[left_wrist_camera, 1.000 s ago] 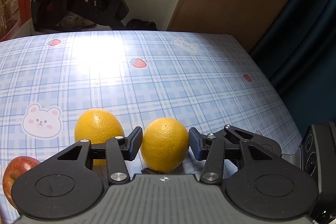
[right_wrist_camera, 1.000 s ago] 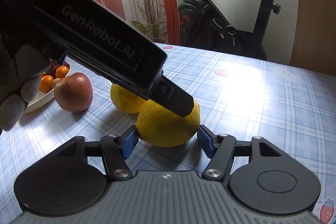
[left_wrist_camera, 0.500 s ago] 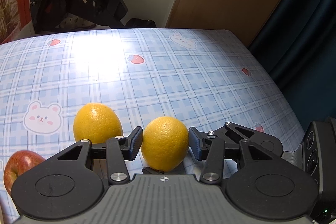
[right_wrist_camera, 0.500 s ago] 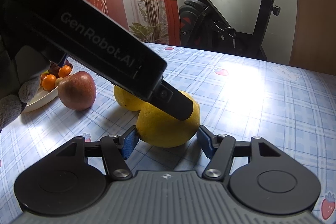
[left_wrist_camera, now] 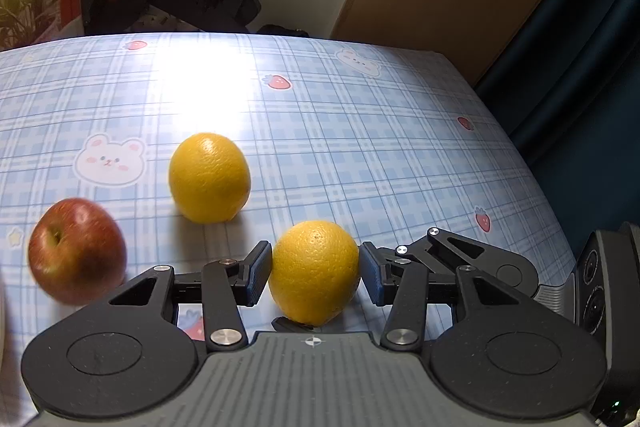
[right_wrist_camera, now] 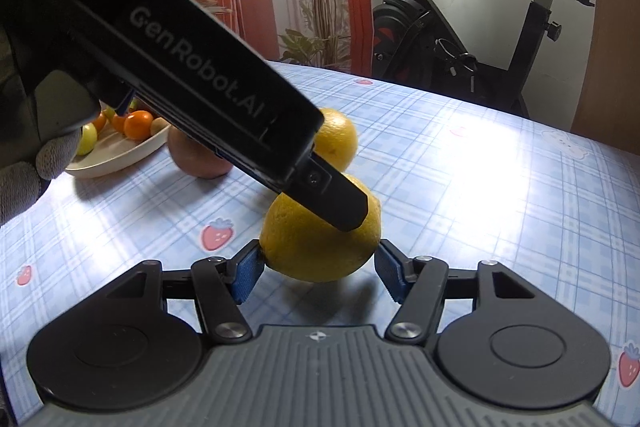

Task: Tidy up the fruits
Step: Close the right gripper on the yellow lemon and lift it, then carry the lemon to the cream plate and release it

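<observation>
Gripping one orange (left_wrist_camera: 315, 271): both claws.

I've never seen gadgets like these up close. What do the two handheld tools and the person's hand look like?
Each tool is matte black with a ribbed grey front plate, two round discs and hinged black linkages with silver pins. The left tool carries dark blue pads; the right tool brighter blue ones. The left tool's long black body reads "GenRobot.AI" in grey letters. The hand wears a grey knit glove.

left gripper (left_wrist_camera: 316, 273) jaws clamp an orange (left_wrist_camera: 315, 271); second orange (left_wrist_camera: 209, 177) and apple (left_wrist_camera: 76, 251) beyond
</observation>
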Tool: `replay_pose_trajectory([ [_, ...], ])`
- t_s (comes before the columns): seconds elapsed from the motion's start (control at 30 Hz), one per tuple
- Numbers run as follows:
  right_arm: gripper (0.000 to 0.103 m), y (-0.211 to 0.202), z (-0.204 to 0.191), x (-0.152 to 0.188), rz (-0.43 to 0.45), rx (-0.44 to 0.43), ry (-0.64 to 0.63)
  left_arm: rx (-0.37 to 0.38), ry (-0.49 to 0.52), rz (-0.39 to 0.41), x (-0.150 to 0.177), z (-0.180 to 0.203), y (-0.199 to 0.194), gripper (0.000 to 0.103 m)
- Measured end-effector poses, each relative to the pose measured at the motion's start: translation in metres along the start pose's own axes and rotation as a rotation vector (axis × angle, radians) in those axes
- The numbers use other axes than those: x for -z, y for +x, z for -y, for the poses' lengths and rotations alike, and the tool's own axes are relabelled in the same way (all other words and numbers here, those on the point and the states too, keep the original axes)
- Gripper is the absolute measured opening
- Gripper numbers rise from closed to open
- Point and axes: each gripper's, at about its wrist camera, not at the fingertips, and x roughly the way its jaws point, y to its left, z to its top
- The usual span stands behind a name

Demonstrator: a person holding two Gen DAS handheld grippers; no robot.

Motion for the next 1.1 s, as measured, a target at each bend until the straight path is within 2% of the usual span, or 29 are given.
replay_pose_trajectory([
  [0.3,0.063,-0.010,-0.046,-0.017,0.012,-0.061,-0.077,-0.040,-0.049,0.086,0.029,-0.015,-0.057,0.050],
  [0.47,0.063,0.002,-0.080,-0.035,0.011,-0.116,-0.139,-0.068,-0.109,0.130,0.043,-0.042,-0.089,0.050],
  [0.8,0.063,0.060,-0.159,-0.074,-0.006,-0.226,-0.234,-0.131,-0.285,0.198,0.058,-0.132,-0.145,0.050],
  [1.1,0.063,0.128,-0.220,-0.101,-0.089,-0.301,-0.345,-0.164,-0.425,0.216,0.070,-0.205,-0.167,0.050],
])
